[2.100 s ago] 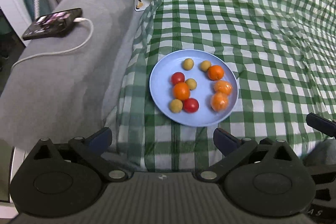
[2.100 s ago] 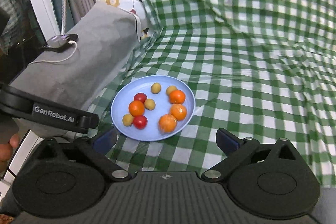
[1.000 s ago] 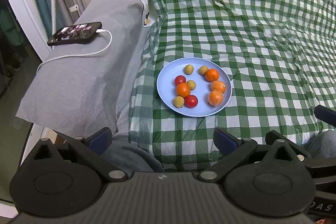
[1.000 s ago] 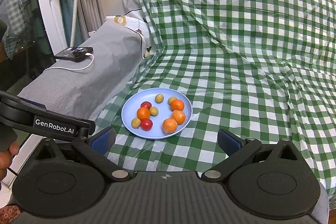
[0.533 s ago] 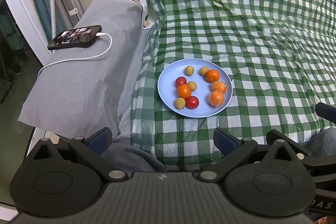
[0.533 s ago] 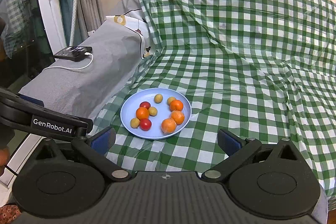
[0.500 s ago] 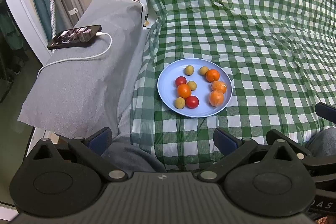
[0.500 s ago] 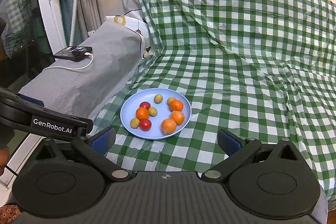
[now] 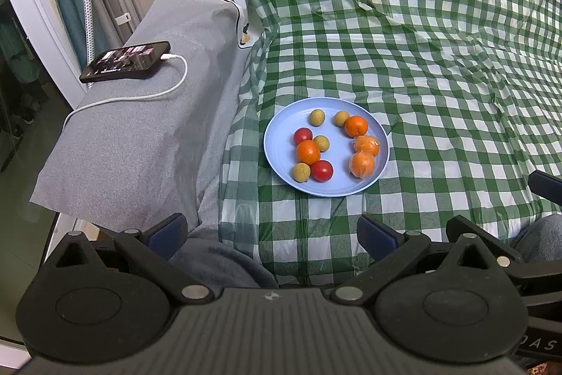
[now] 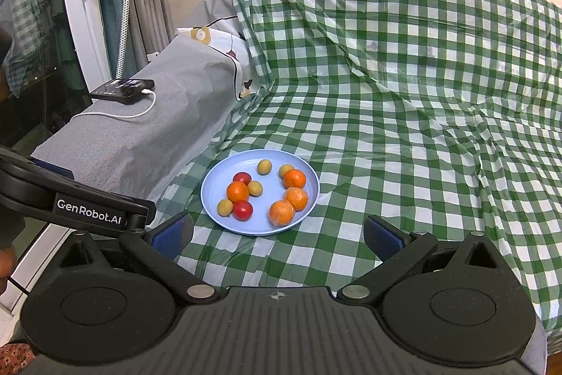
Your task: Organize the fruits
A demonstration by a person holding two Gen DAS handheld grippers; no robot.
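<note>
- The right gripper (image 9: 546, 187) showed in the left wrist view only as a dark tip cut off by the right edge.
- A hand (image 10: 6, 264) was cropped at the left edge of the right wrist view.
- The phone (image 10: 123, 91) screen's contents were too small to read.

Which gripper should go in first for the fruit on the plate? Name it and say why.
Probably the right gripper. Its open fingers frame the blue plate almost head-on, while the left gripper, also open, has the plate offset toward its right finger. Both hang well short of the fruit.
</note>
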